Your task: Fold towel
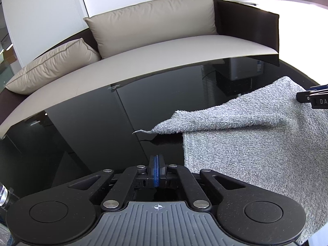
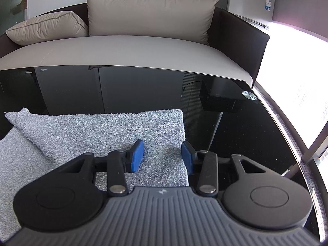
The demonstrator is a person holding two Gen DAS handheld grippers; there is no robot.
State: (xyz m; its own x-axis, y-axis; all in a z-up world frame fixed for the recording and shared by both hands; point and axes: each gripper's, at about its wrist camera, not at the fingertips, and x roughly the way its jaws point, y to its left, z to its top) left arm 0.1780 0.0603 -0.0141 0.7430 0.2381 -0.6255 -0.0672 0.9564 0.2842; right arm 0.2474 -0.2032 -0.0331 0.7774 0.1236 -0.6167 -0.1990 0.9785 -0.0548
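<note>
On the glossy black counter (image 2: 235,127), a nubby grey terry towel (image 2: 102,135) is lying partly folded, one rumpled flap doubled over itself. Over its right edge the right gripper (image 2: 163,155) is hovering, blue-padded fingers (image 2: 137,155) apart, seemingly not pinching the cloth. Left of the towel, the left gripper (image 1: 156,171) is sitting with fingers pressed together, empty.

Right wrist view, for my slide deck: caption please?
Open right gripper poised over the partly folded grey towel on a glossy black table.
</note>
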